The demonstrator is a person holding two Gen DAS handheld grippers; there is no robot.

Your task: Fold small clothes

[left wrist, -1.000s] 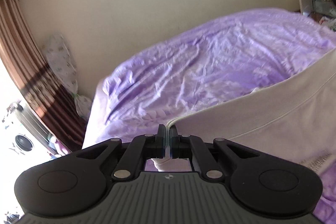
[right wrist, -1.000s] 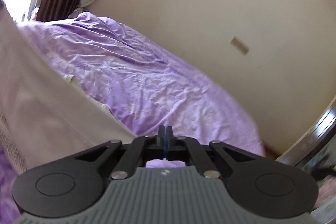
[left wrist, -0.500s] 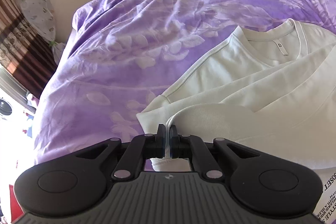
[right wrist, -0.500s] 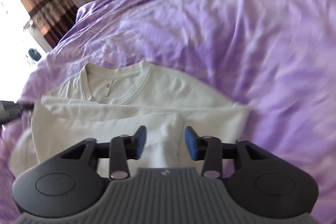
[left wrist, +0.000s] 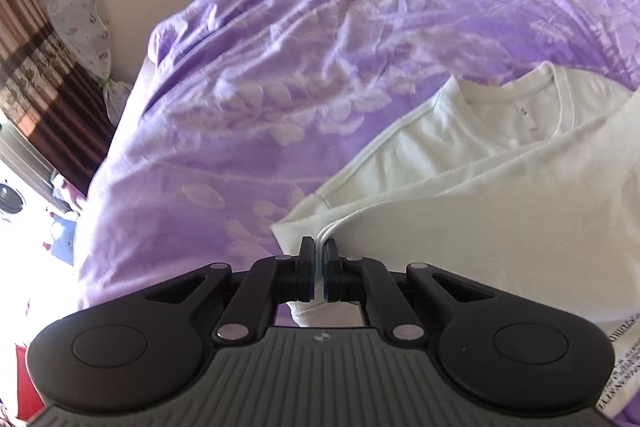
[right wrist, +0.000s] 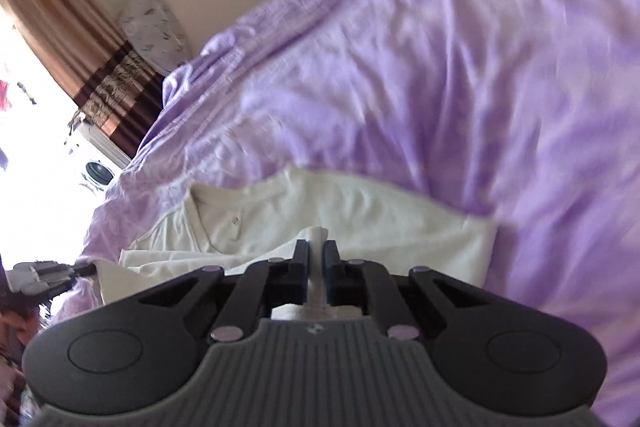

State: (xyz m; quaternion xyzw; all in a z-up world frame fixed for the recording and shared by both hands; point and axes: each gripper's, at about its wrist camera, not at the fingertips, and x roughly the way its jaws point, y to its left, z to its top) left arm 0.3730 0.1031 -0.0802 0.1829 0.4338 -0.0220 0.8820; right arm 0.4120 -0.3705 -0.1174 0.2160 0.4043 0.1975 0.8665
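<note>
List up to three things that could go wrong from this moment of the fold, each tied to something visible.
1. The left gripper pinches only a thin hem of the white T-shirt; a pull might slip it free.
2. The right gripper clamps a bunched ridge, which may leave a crease.
3. The purple bedspread is rumpled, so the fold may settle unevenly.

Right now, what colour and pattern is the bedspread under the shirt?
Light purple bedspread with a pale leaf print, clearest in the left wrist view.
</note>
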